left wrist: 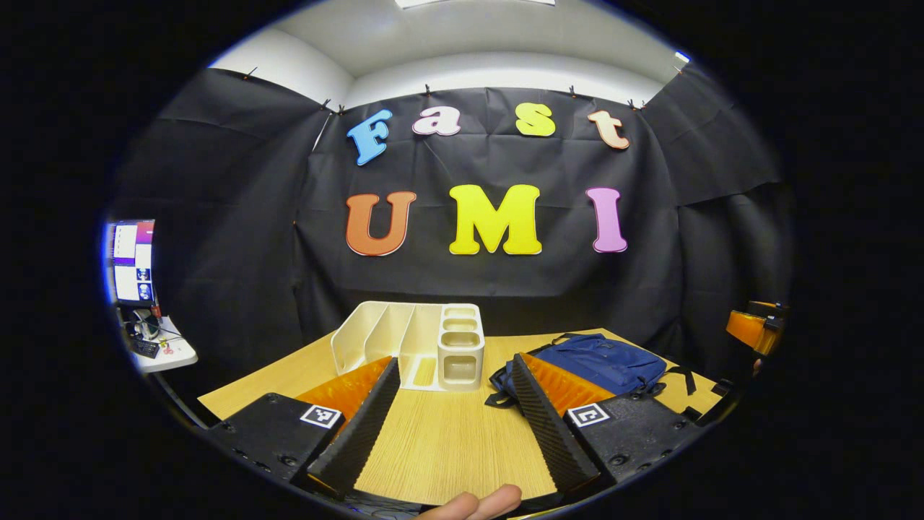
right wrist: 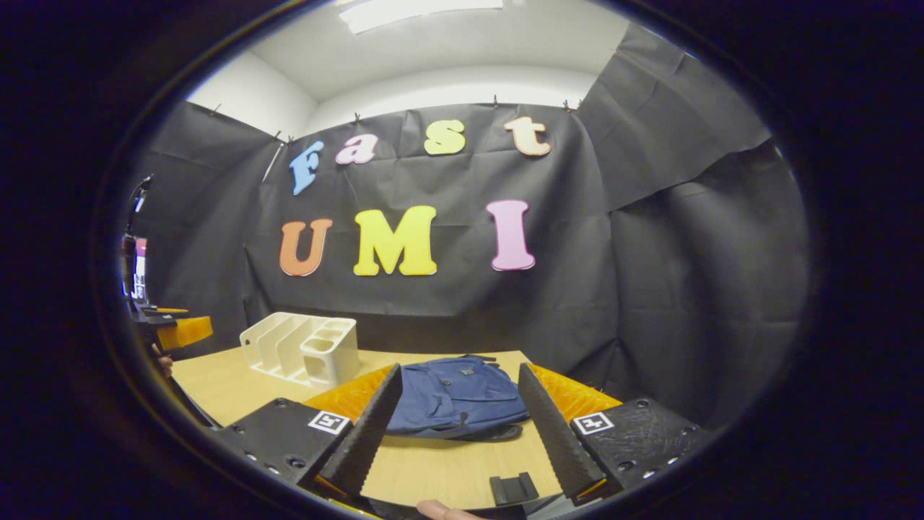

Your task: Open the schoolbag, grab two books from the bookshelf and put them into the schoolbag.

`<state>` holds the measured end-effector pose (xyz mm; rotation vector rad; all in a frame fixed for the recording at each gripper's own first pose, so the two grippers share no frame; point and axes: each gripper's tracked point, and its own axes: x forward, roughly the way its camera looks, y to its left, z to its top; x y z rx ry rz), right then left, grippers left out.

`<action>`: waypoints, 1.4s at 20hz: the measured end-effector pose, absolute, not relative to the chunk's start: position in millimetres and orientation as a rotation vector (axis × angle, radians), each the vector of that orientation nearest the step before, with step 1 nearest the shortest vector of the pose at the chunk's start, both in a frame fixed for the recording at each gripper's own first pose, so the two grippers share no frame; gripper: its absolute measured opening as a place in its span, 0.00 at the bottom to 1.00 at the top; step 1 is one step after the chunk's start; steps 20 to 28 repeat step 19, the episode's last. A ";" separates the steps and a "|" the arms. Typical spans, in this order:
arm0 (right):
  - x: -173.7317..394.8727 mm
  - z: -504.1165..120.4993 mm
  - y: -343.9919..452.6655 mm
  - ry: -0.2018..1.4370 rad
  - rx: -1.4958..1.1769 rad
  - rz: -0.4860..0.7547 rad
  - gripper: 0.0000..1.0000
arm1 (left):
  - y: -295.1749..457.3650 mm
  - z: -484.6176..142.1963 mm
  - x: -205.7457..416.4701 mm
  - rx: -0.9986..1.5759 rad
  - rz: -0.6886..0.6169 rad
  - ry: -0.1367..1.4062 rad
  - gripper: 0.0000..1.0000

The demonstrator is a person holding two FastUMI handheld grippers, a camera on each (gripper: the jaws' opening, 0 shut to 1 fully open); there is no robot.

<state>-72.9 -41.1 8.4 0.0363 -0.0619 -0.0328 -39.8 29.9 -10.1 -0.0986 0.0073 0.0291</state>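
Right hand-held gripper (right wrist: 456, 426): released, empty, bag (right wrist: 456, 393) lain flat dead ahead between its fingers, long axis near-to-far. Left hand-held gripper (left wrist: 462, 415): released, bag (left wrist: 599, 361) right of it; rack (left wrist: 411, 343) ahead on table (left wrist: 447, 448).

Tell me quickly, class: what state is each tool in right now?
Left tool: open, holding nothing.
Right tool: open, holding nothing.
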 end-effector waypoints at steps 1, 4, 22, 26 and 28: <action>-73.1 7.2 -44.7 -0.058 0.034 -0.038 0.96 | 31.3 -9.1 -40.7 -0.096 0.033 0.002 0.98; -71.4 5.6 -48.6 -0.057 0.037 -0.036 0.96 | 24.5 -8.9 -40.0 -0.096 0.021 -0.002 0.98; -46.1 -15.5 -92.4 -0.063 -0.008 -0.015 0.96 | 9.9 -31.7 -11.0 -0.083 0.077 0.003 0.98; -46.1 -15.5 -92.4 -0.063 -0.008 -0.015 0.96 | 9.9 -31.7 -11.0 -0.083 0.077 0.003 0.98; -46.1 -15.5 -92.4 -0.063 -0.008 -0.015 0.96 | 9.9 -31.7 -11.0 -0.083 0.077 0.003 0.98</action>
